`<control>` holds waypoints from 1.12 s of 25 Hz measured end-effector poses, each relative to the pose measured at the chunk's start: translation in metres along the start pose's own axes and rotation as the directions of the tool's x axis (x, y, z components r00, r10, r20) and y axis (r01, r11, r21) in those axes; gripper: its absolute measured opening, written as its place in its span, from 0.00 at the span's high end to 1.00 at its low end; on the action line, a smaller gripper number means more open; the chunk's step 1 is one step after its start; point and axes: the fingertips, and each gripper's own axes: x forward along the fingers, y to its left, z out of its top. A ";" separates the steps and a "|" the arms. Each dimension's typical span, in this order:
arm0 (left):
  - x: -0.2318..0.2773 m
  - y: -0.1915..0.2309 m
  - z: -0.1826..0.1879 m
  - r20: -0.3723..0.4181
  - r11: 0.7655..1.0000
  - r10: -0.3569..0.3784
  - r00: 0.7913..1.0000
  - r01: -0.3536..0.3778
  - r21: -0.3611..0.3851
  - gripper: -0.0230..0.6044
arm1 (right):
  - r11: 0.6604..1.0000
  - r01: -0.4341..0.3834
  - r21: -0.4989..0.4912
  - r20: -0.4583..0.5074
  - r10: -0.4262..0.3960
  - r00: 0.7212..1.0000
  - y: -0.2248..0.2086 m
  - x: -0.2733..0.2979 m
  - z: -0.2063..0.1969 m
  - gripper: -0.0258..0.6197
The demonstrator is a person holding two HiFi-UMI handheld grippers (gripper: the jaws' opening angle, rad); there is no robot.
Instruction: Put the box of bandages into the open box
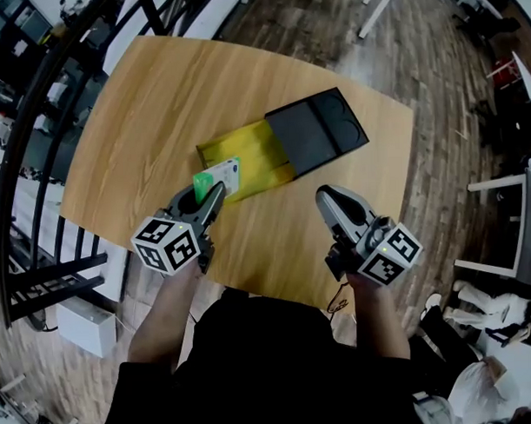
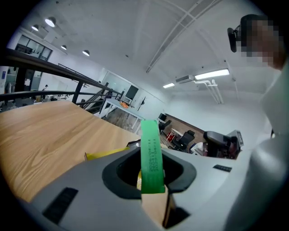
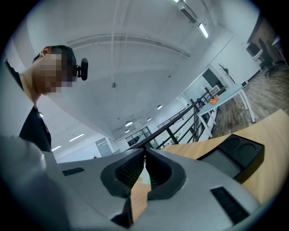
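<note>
The box of bandages (image 1: 219, 177), white with a green end, is clamped in my left gripper (image 1: 210, 196) and held over the near left edge of the open box's yellow tray (image 1: 251, 159). In the left gripper view its green edge (image 2: 151, 158) stands upright between the jaws, with the yellow tray (image 2: 104, 154) just behind. The black sleeve (image 1: 316, 129) sits slid off the tray's far right end. My right gripper (image 1: 323, 196) hovers over the table, to the right of the tray, shut on nothing; its tips meet in the right gripper view (image 3: 145, 151).
The wooden table (image 1: 157, 106) has a rounded near edge close to the person's body. A black railing (image 1: 36, 110) runs along the left. Wooden floor and white furniture legs (image 1: 376, 7) lie beyond the table. The black sleeve (image 3: 235, 153) shows to the right of the right gripper.
</note>
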 end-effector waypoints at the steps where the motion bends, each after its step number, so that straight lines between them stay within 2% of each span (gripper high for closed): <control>1: 0.007 0.002 -0.004 -0.015 1.000 -0.001 1.000 0.001 0.000 0.81 | 1.000 0.004 0.004 -0.002 -0.004 1.000 -0.004 -0.001 0.000 0.90; 8: 0.062 0.004 -0.028 -0.121 1.000 -0.026 0.992 0.024 -0.014 0.81 | 0.999 0.040 0.033 -0.011 -0.040 0.999 -0.034 -0.010 0.004 0.90; 16: 0.117 0.020 -0.070 -0.236 0.999 -0.045 0.971 0.036 -0.039 0.81 | 0.995 0.073 0.068 -0.018 -0.072 0.997 -0.067 -0.014 -0.007 0.90; 24: 0.141 0.029 -0.095 -0.320 0.998 -0.057 0.946 0.041 -0.055 0.81 | 0.991 0.101 0.088 -0.011 -0.100 0.995 -0.081 -0.018 -0.009 0.90; 28: 0.144 0.038 -0.101 -0.358 1.000 -0.020 0.934 0.012 -0.023 0.81 | 0.991 0.104 0.089 -0.005 -0.104 0.995 -0.082 -0.015 -0.008 0.90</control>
